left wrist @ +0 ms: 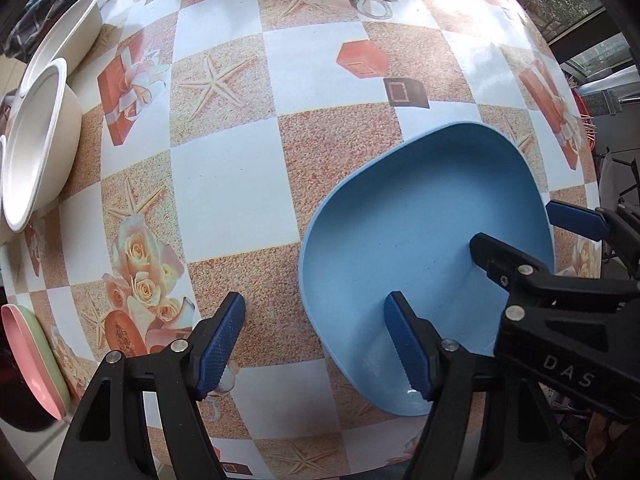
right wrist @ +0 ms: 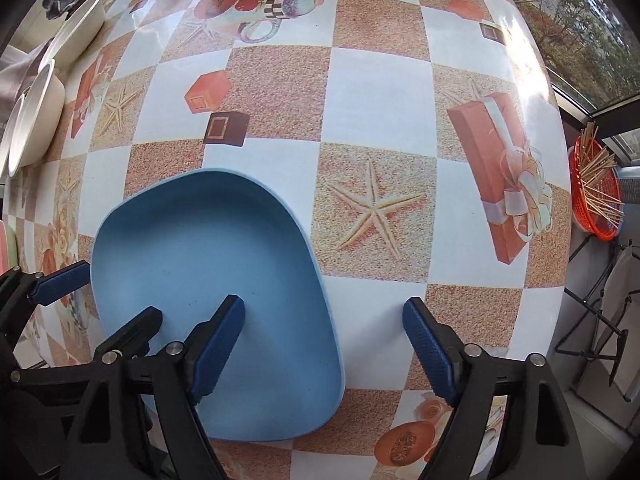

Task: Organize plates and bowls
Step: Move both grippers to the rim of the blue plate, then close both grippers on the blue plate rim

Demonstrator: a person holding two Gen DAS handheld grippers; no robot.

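Left tongs: jaws well apart, gripping nothing, one ribbed blue pad above the glossy chequered starfish-print tablecloth, the other above the inside of the matte blue rounded-square plate, with the plate's left rim between them and, as far as can be told, untouched.

Right tongs: likewise spread and empty, astride the opposite rim, one pad over the plate's floor, one over the cloth.

Plate apparently lying flat on the cloth, near the table's front edge, directly beneath both tools. Well apart from it, along the table's left edge: white deep bowls and a pink plate stacked with a green one.

Handling, judged by looks only: probably moulded plastic or similar, light, stiff, not easily chipped, but smooth enough to skate across the shiny cloth if nudged sideways.

Best taken by the raised rim, one pad inside the wall and one outside, low down and square to it. Shallow, sloping wall, so some risk of pads riding up and off. With a hold on each side, close evenly and lift level to avoid tipping.
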